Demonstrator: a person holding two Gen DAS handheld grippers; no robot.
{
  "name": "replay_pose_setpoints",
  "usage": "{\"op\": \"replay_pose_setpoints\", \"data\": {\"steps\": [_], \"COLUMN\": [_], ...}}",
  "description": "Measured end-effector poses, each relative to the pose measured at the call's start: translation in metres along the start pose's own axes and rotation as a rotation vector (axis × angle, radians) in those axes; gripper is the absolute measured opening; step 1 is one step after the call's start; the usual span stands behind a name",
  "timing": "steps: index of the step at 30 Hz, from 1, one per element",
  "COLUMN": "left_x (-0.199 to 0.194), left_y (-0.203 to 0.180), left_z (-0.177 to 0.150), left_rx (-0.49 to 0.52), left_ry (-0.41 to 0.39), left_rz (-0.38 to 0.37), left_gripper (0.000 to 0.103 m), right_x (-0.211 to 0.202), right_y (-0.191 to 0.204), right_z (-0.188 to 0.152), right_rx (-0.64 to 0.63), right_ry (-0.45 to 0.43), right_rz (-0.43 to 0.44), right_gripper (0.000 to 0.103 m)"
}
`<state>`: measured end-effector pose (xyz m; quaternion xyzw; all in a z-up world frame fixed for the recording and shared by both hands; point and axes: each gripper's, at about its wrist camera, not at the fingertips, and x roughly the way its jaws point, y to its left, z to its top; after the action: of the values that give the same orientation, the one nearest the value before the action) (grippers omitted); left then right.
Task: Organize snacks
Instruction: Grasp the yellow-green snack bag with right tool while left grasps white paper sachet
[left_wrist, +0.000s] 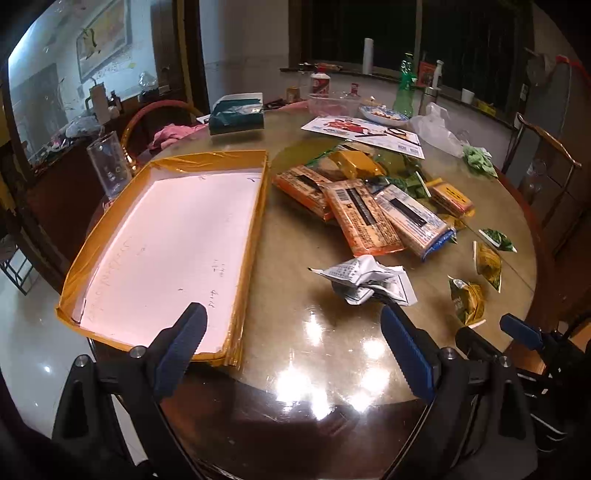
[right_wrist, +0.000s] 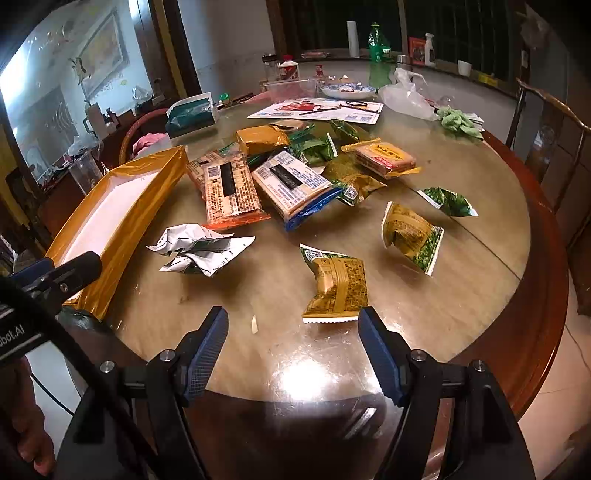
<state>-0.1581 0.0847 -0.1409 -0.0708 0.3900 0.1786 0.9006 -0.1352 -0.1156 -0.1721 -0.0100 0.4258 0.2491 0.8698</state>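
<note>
L gripper (left_wrist: 291, 325) hangs over the near edge of the round table (left_wrist: 332, 354), tilted down toward it, jaws spread wide w/ nothing between them. R gripper (right_wrist: 291, 328) sits just beside it on the right, also low over the near rim, jaws apart and released, nothing gripped; its tip shows at the right edge of the left wrist view.

Tray (left_wrist: 162, 236) w/ orange-taped walls and pale pink floor lies on the table's left side, partly overhanging the edge; no snacks in it. Clear cup (left_wrist: 109, 164) stands just behind the tray's far left corner.

Snacks are on the bare tabletop, right of the tray: heap of flat packets (right_wrist: 258, 181) mid-table, crumpled white wrapper (right_wrist: 199, 251) nearer the tray, yellow-green packet (right_wrist: 336, 284) just ahead of the R gripper, two more small packets (right_wrist: 413, 236) further right.
</note>
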Motion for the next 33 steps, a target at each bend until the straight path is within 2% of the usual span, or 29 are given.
{"op": "replay_pose_setpoints", "data": {"steps": [4, 8, 9, 11, 20, 25, 30, 32, 33], "left_x": [0.000, 0.002, 0.003, 0.008, 0.034, 0.061, 0.063, 0.068, 0.074], "left_y": [-0.006, -0.007, -0.008, -0.008, -0.022, -0.031, -0.029, -0.034, -0.038], "left_z": [-0.001, 0.000, 0.000, 0.001, 0.010, 0.020, 0.035, 0.038, 0.037], "left_rx": [0.011, 0.015, 0.011, 0.005, 0.025, 0.038, 0.009, 0.041, 0.068], "left_ry": [0.007, 0.003, 0.006, 0.025, 0.080, 0.130, 0.085, 0.079, 0.091], "left_rz": [0.006, 0.012, 0.014, 0.004, -0.100, -0.153, -0.209, -0.214, -0.217], "left_gripper": [0.095, 0.095, 0.095, 0.095, 0.095, 0.094, 0.092, 0.087, 0.084], "right_x": [0.010, 0.030, 0.027, 0.027, 0.044, 0.062, 0.075, 0.074, 0.073], "right_y": [-0.001, 0.002, 0.003, -0.001, -0.043, -0.041, -0.041, -0.042, -0.042], "right_z": [0.008, 0.029, 0.025, 0.025, 0.036, 0.047, 0.046, 0.045, 0.045], "right_rx": [0.004, 0.017, 0.004, 0.021, 0.149, 0.108, 0.106, 0.101, 0.101], "right_ry": [-0.004, -0.012, -0.013, -0.007, 0.006, -0.089, -0.067, -0.066, -0.060], "right_rz": [0.010, 0.033, 0.012, 0.035, 0.118, 0.076, 0.064, 0.047, 0.044], "right_gripper": [0.073, 0.073, 0.073, 0.073, 0.072, 0.072, 0.055, 0.044, 0.042]}}
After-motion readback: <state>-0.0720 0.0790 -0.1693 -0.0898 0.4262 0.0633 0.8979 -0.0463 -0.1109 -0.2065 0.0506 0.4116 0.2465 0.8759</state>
